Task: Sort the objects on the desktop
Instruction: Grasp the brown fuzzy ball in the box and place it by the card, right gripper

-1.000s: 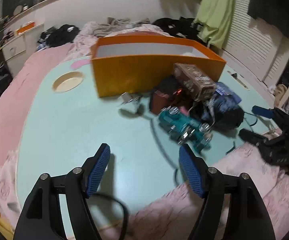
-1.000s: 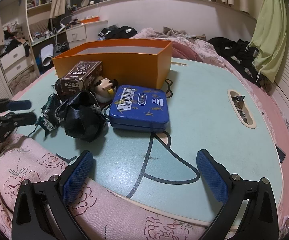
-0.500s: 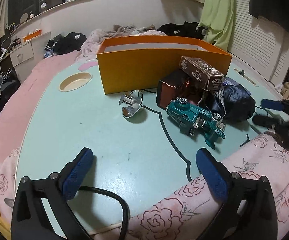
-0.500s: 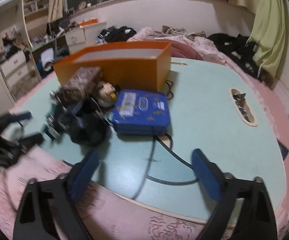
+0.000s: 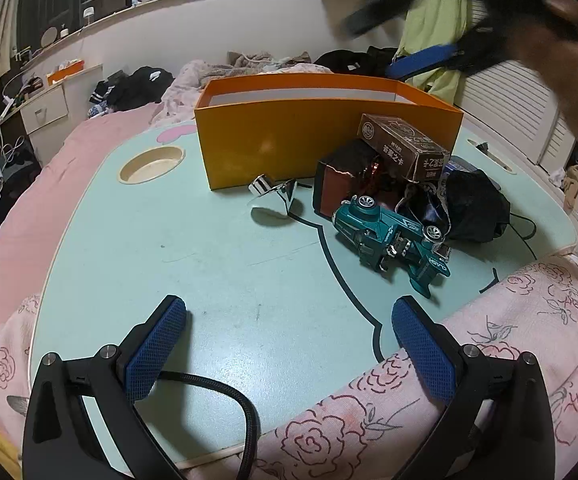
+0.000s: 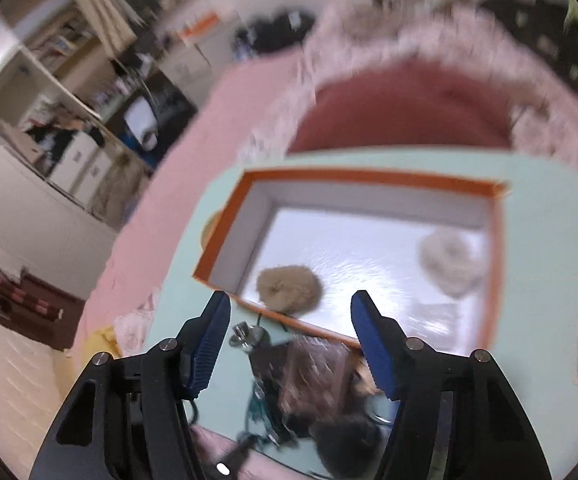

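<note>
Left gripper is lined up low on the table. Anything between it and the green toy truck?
Nothing visible does. Bare mint-green tabletop lies between the open left gripper and the green toy truck. The clutter, a brown carton and black pouch, sits behind the truck.

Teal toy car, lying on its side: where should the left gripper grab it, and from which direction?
Grip the teal toy car across its narrow mid-body, between the wheels, coming down from above with the open left gripper. The black pouch and brown carton crowd its far side.

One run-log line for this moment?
left gripper: open, empty, low over table | right gripper: open, empty, above orange box | toy car: on table
</note>
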